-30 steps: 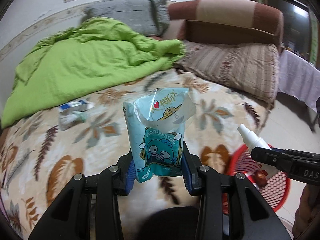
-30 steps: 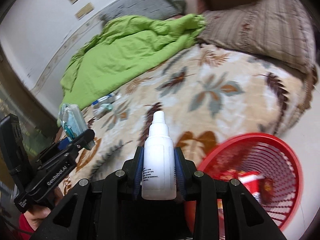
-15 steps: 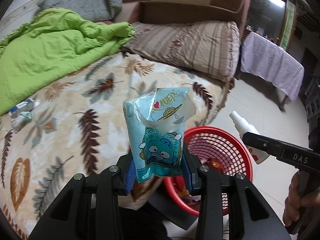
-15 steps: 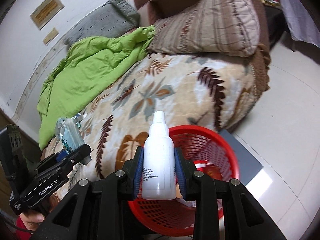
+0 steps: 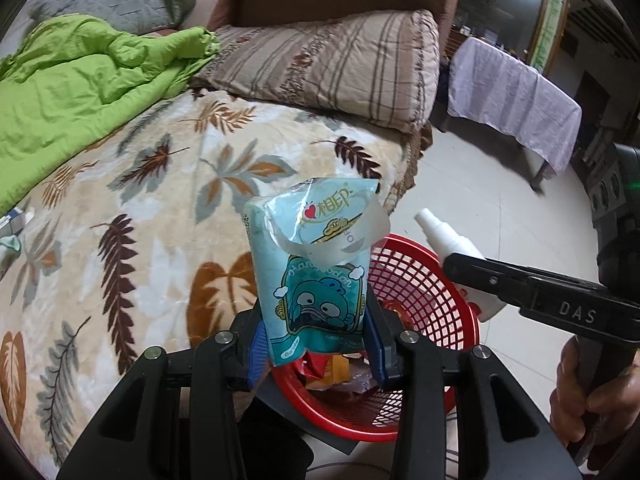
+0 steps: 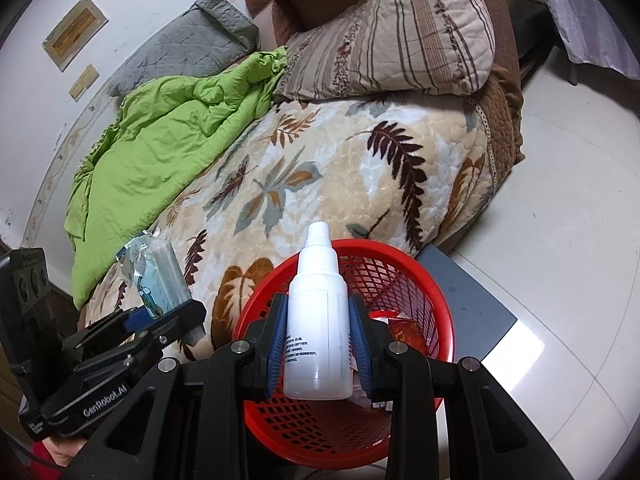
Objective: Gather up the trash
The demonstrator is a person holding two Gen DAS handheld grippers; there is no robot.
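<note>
My left gripper (image 5: 316, 350) is shut on a light blue tissue pack (image 5: 314, 276) with a cartoon print and holds it upright over the near rim of a red mesh basket (image 5: 404, 276). My right gripper (image 6: 318, 350) is shut on a white plastic bottle (image 6: 318, 320) and holds it upright above the same basket (image 6: 416, 280), which holds wrappers. The bottle (image 5: 448, 240) and right gripper show at the right in the left wrist view. The tissue pack (image 6: 154, 280) and left gripper (image 6: 160, 328) show at the left in the right wrist view.
The basket stands on a tiled floor (image 6: 560, 240) beside a bed with a leaf-print blanket (image 5: 140, 220), a green quilt (image 5: 72, 92) and striped pillows (image 5: 340, 60). A small packet (image 5: 12, 224) lies on the bed at the far left. A covered table (image 5: 508, 92) stands behind.
Both grippers have swung from over the bed to above the red basket, carrying the tissue pack and the bottle. The basket now sits right beneath them.
</note>
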